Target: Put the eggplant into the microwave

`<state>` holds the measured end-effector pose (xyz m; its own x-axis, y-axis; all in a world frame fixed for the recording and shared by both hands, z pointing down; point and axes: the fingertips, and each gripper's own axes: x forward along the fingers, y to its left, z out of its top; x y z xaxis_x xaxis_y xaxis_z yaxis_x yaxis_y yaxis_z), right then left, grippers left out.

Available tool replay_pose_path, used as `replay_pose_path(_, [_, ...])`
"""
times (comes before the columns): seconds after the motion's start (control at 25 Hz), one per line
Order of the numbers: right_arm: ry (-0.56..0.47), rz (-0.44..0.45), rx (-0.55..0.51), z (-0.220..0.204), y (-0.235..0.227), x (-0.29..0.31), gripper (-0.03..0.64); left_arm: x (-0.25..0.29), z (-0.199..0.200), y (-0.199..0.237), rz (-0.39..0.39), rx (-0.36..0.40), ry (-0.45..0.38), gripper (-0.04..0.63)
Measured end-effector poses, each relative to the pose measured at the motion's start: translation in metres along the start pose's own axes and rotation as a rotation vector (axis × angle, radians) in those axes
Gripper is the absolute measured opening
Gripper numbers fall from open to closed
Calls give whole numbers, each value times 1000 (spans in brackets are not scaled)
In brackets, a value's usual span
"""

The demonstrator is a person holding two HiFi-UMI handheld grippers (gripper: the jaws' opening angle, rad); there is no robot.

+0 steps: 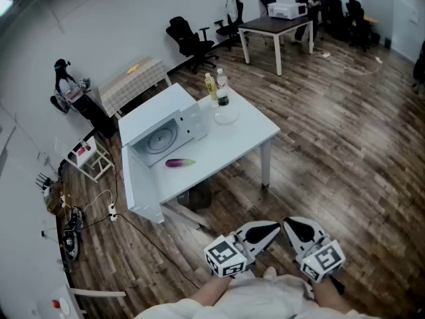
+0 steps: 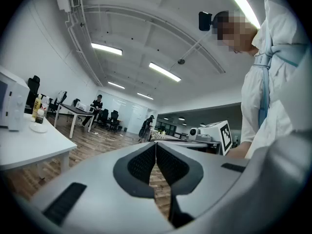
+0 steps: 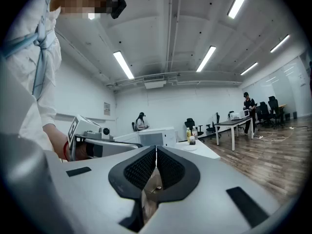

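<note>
Head view: long purple eggplant with a green stem end (image 1: 180,163) lies on the white rectangular surface (image 1: 252,135), left of frame centre, just in front of the boxy white microwave (image 1: 159,111). The microwave's round glass turntable (image 1: 161,140) shows, so I judge the door open. Two plastic bottles (image 1: 217,85) and a clear dish (image 1: 226,115) stand near the microwave's right side.

Left gripper (image 1: 264,232) and right gripper (image 1: 297,228) sit at the bottom of the frame, held level close to the person's body and well apart from the surface. Left and right gripper views: jaws together on both, dark ribbed pads meeting, nothing between them. Task not yet begun.

Risks, as I judge them:
- Jaws must part before the reach; arriving shut, they would shove the eggplant instead of straddling it.
- Eggplant is rounded and looks smooth-skinned. An off-centre or glancing pinch could roll or squirt it out, and it lies near the surface's near edge, so a nudge toward the person may drop it to the wooden floor (image 1: 319,151).
- Carried crosswise, its length could catch the frame of the microwave's opening.
- A wide swing to the right could clip the bottles.
</note>
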<state>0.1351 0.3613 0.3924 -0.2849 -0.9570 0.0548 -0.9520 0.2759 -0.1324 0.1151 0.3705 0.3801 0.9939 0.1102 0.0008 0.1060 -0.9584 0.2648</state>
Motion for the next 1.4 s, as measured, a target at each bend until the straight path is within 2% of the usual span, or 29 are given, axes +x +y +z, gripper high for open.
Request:
replay_pose_path(0.6, [24,10,1,-8,-2,13,35,-6,-4,15,10,-19,0,6])
replay_pose_path(0.8, [-4,60,22,-3,2,26,37,-9,-5,26,10,-23,-2,6])
replay_pose_path(1.16, [11,110,36,-7,7,61,40,-24,-2,62,28,-22,-3,8])
replay_pose_path(1.4, [41,145,47,-14,6,104,40,-44,3,106,55,-26,0,8])
